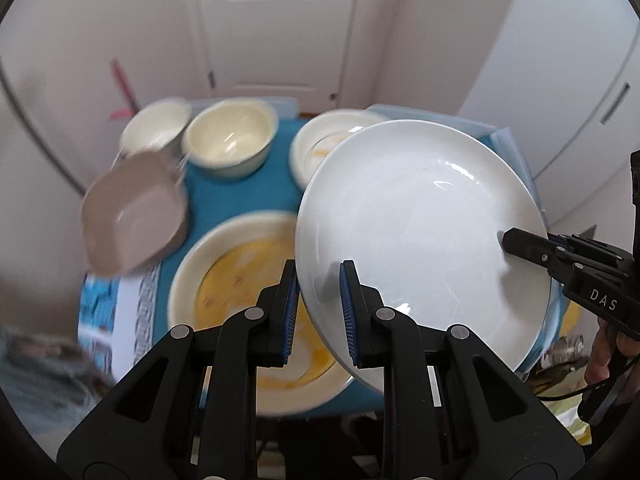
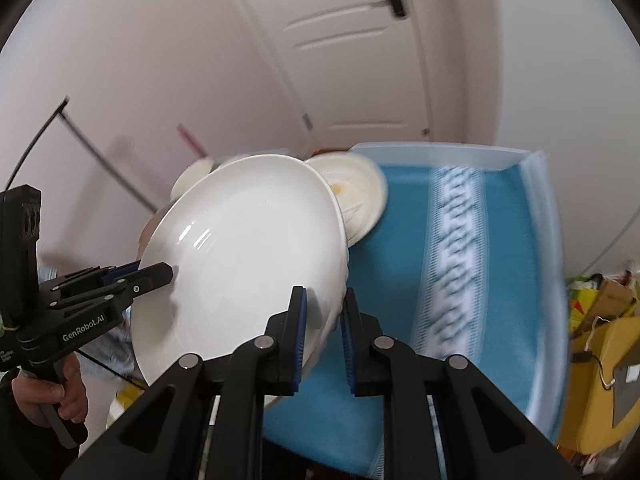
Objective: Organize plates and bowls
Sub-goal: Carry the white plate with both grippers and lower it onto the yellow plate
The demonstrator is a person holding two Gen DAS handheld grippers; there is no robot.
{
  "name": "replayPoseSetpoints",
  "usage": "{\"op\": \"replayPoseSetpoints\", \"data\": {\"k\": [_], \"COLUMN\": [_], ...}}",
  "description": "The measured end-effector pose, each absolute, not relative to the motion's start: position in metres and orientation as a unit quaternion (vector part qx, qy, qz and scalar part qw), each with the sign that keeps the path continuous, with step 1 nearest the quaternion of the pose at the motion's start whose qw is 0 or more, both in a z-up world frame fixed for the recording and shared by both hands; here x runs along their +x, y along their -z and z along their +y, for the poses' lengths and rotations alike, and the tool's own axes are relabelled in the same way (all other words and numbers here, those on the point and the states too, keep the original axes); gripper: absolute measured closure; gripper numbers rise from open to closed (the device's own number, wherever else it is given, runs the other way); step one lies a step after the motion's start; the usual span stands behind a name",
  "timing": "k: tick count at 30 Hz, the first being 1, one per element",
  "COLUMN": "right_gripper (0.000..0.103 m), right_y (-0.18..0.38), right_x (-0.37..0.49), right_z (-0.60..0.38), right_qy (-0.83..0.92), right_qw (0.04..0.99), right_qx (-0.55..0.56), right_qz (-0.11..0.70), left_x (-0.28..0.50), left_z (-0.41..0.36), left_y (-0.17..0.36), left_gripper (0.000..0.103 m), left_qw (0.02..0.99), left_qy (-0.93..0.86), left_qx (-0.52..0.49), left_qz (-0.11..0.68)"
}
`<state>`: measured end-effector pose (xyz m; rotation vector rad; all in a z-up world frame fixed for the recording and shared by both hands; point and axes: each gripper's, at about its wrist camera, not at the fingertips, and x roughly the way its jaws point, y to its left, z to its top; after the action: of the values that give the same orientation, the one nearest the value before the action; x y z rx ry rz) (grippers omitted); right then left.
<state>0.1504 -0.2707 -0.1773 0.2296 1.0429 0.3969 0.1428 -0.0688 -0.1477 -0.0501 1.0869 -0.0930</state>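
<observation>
Light: bright, soft, even daylight in both views
Glare: small white streaks on the white plate [image 1: 420, 216]
Shadows: faint, cast on that plate near the gripper tips
Blur: motion smear on the grey bowl [image 1: 132, 216] and patterned cloth [image 2: 460, 264]
Edges: fisheye bending, dark vignette corners

The white plate [image 1: 420, 220] hides much of a cream dish [image 1: 320, 140]; the grey container [image 1: 132, 216] is motion-blurred.

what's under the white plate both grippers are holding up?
Beneath the tilted white plate, the left wrist view shows a cream dish with yellow residue and another cream dish on the blue cloth. Their parts under the plate are covered.
</observation>
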Motion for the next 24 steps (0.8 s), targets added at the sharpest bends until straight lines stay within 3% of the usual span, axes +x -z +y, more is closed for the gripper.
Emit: {"op": "replayPoseSetpoints", "data": {"k": [11,24], "right_gripper": [0.088,0.088], "right_y": [0.222,0.239], "right_x": [0.15,0.158], "right_z": [-0.185,-0.153], "right_qy": [-0.217,-0.169], "right_qw": [0.81,0.811], "right_qx": [0.078,0.053], "right_qz": [0.539,0.558], "left_x": [0.13,0.147], "left_z": [0.005,0.028], "left_y": [0.21,0.256], "left_gripper": [0.085,0.085], "left_qw": [0.828,0.81], "left_qy": [0.027,0.068], "left_qx": [-0.045,-0.028], "left_qz": [0.558,0.582]}}
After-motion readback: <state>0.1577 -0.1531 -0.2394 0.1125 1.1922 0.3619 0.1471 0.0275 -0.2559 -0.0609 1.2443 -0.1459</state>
